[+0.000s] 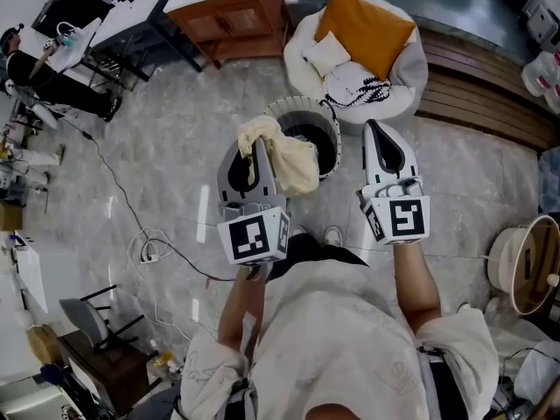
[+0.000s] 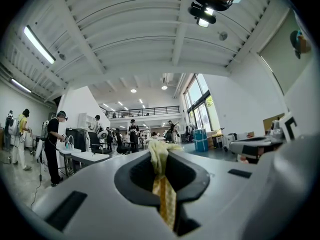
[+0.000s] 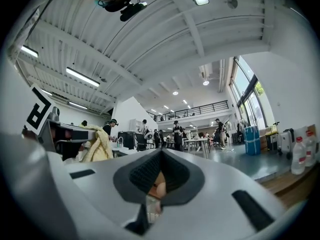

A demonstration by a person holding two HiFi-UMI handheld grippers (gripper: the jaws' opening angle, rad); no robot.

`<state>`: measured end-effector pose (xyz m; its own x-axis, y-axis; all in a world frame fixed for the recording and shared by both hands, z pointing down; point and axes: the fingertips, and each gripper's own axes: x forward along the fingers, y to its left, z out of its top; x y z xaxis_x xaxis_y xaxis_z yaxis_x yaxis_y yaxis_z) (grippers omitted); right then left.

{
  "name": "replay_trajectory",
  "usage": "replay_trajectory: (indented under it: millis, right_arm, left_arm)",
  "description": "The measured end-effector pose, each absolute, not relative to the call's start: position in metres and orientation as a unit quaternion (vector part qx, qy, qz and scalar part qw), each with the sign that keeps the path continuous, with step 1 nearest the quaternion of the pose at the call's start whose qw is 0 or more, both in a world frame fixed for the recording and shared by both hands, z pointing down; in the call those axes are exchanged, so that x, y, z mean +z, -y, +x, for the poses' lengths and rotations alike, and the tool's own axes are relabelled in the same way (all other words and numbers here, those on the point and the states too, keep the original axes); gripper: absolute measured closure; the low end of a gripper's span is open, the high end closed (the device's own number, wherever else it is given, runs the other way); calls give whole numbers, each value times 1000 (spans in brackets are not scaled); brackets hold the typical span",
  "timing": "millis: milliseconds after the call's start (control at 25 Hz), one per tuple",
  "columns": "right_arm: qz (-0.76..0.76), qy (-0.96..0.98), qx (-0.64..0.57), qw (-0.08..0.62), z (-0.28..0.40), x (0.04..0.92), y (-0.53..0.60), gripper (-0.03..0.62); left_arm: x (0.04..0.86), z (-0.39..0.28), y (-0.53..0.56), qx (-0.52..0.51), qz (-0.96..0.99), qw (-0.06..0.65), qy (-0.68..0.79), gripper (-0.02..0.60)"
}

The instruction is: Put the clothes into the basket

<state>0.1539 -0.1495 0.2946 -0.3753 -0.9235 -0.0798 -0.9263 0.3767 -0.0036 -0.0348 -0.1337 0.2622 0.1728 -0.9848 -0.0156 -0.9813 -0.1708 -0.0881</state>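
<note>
A pale yellow garment [image 1: 287, 154] hangs bunched from my left gripper [image 1: 259, 147], whose jaws are shut on it. It dangles over the near left rim of the round grey basket [image 1: 304, 104] on the floor. In the left gripper view the yellow cloth [image 2: 164, 191] runs clamped between the jaws of the left gripper [image 2: 160, 153]. My right gripper [image 1: 376, 129] is held level beside the basket's right side, jaws together with nothing in them. In the right gripper view, the right gripper [image 3: 159, 156] looks shut, and the garment [image 3: 98, 145] shows at the left.
A white round chair [image 1: 402, 86] with an orange cushion [image 1: 366, 26] stands just behind the basket. A wooden cabinet [image 1: 234, 14] is at the back, a wooden step [image 1: 481, 90] at the right, and a cable [image 1: 147, 248] lies on the marble floor at the left. People work at desks far left.
</note>
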Motion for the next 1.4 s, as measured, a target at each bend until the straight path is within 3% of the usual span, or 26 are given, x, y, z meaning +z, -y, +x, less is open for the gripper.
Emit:
replay_trajectory:
  millis: [880, 1400]
  right_arm:
    - [-567, -823, -6, -20, 118, 343, 297, 606]
    - [-575, -813, -49, -78, 83, 404, 363, 606]
  left_arm:
    - [336, -64, 291, -55, -784, -22, -618, 552]
    - [456, -75, 364, -110, -806, -127, -567, 552]
